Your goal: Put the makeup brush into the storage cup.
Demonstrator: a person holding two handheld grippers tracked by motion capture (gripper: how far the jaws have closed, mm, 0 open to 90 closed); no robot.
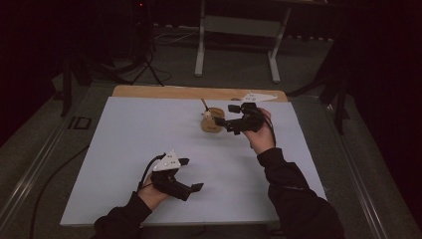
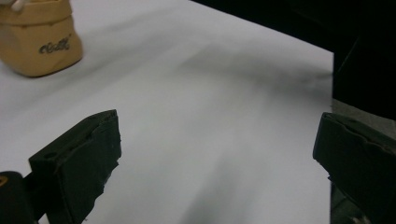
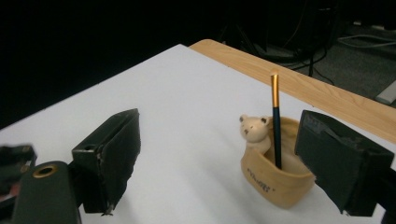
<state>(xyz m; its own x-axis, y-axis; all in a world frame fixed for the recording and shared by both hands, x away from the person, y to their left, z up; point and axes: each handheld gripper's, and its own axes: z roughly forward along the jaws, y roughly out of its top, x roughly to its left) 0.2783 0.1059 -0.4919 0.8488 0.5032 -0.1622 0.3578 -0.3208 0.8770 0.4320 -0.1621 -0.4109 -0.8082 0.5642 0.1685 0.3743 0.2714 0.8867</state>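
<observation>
Dim room, black surroundings, soft blurred shadows across the white table [image 2: 224,93].

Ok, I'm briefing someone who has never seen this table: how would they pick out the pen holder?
Start at the white table top and look to its far side, near the wooden edge. There stands a small tan holder with a bear figure at its rim, beside the right gripper. A dark pencil with a gold end stands in it.

The tan pen holder [image 2: 39,39] carries a small dark script word on its side, seen from my left gripper view, but I cannot make out the letters; from my right gripper view the same print [image 3: 261,183] is too small to read
</observation>
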